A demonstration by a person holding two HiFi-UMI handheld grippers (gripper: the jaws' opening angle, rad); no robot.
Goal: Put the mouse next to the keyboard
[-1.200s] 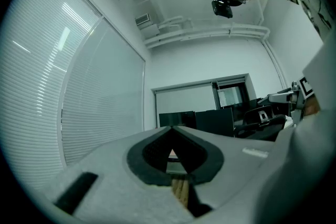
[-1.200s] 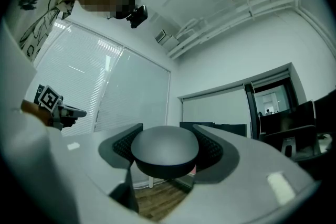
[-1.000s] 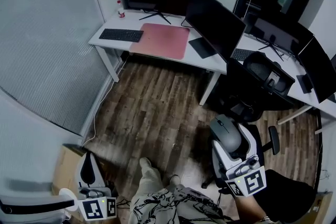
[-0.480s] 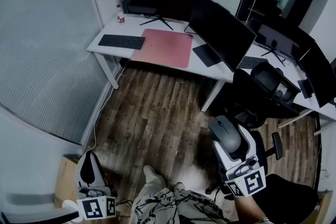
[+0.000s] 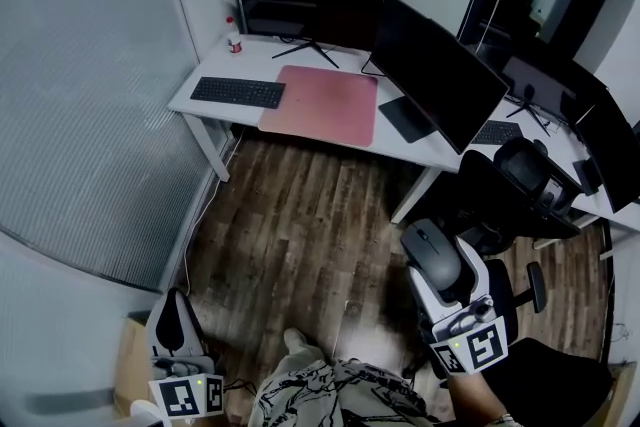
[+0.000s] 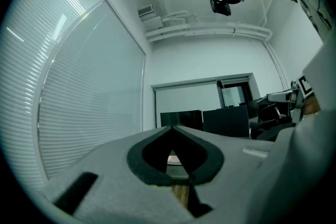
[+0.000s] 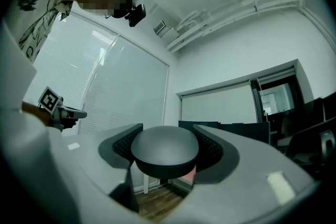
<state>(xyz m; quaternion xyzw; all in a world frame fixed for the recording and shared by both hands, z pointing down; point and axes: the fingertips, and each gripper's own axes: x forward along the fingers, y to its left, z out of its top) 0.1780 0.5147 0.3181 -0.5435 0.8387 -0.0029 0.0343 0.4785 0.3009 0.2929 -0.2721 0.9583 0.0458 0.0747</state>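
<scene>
done: mouse clamped in right gripper fingers | left gripper fingers closed, empty | left: reach table at 12 o'clock, set mouse beside keyboard

The white counter stood against the wall on a wooden floor. On it lay a black keyboard at the left, just beside a pink mat, with a small red-capped bottle and a monitor behind.

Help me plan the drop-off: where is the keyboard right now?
In the head view, the keyboard lies at the left end of the white desk, just left of the pink mat.
</scene>
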